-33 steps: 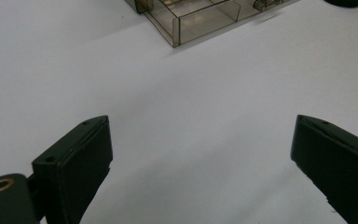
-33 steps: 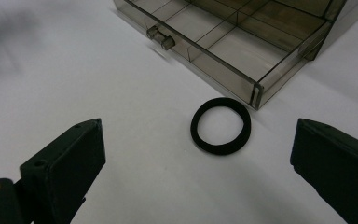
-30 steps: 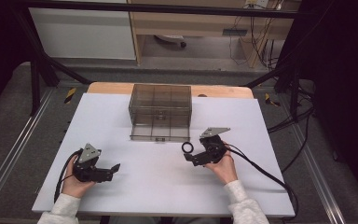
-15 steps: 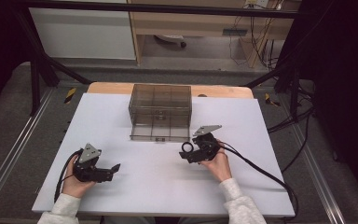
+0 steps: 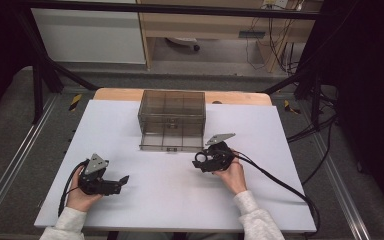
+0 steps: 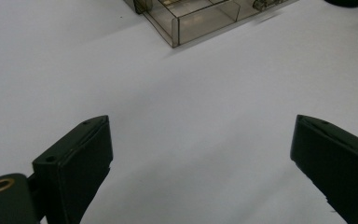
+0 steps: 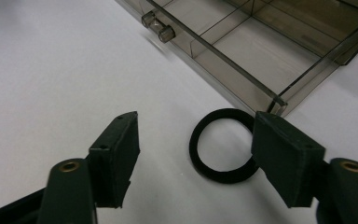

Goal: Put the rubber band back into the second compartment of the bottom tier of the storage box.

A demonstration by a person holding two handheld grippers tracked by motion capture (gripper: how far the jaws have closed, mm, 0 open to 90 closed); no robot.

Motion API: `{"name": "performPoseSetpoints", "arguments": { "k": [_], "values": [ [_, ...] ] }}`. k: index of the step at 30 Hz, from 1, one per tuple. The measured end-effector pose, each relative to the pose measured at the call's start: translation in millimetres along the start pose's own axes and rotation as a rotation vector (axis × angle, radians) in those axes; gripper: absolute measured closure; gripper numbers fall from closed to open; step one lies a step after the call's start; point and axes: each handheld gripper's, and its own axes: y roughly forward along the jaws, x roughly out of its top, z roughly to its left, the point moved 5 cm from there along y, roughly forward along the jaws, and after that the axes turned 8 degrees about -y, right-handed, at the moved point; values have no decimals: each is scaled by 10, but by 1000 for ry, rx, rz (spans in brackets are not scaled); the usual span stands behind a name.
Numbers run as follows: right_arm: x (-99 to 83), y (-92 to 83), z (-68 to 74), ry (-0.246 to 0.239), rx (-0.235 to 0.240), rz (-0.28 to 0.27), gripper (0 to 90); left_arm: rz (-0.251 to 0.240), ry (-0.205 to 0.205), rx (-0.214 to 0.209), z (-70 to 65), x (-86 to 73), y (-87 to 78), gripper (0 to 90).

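- High view: the right gripper (image 5: 200, 164) hovers over a flat black rubber ring (image 5: 198, 163) on the white table (image 5: 260, 135), just before the smoky clear plastic drawer box (image 5: 171, 120); the left gripper (image 5: 121, 181) rests apart, jaws spread and empty.
- Left gripper view: its wide jaws frame bare table.
- Right gripper view: the step looks like grasping the ring (image 7: 223, 144). The jaws have just been closing and are not yet clamped; the ring sits off-centre, against the right-hand jaw. Next, centre and squeeze.

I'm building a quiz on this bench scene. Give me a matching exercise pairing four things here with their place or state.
Things:
1. black flat ring
2. smoky clear plastic drawer box
3. left tongs
4. right tongs, jaws just been closing

Places or states:
A. open over bare white table, nothing between the jaws
B. at the table's far middle, drawer pulled out
C. flat on the table beside the drawer's corner
D. straddling the ring, pads not pressing it

Pairs: 1-C, 2-B, 3-A, 4-D
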Motion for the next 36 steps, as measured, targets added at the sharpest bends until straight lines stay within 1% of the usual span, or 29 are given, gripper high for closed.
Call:
{"name": "performPoseSetpoints", "arguments": {
  "k": [5, 11, 16, 21, 24, 26, 29, 30, 36],
  "values": [
    [-15, 27, 11, 6, 3, 10, 411, -1, -4, 1, 9, -3, -3, 56],
    [-40, 63, 11, -6, -2, 20, 486, 0, -4, 1, 8, -1, 6, 56],
    [-42, 65, 2, -6, -5, 23, 573, 3, -4, 0, 12, -7, 9, 56],
    [-58, 91, -15, -2, -9, 38, 625, 2, -4, 1, 17, -4, 3, 56],
    [-53, 101, -21, -1, -2, 30, 673, 2, -5, 0, 16, -4, 5, 58],
    [-50, 99, -22, 1, 0, 27, 686, 2, -5, -1, 14, -4, 5, 58],
    [-64, 101, -29, -2, -11, 39, 696, 3, -4, -1, 14, -5, 7, 58],
    [-64, 105, -27, -6, -11, 35, 698, 3, -4, 0, 15, -6, 7, 58],
    [-77, 117, -21, -13, -19, 43, 751, 3, -3, -1, 15, -5, 6, 59]
  ]
}}
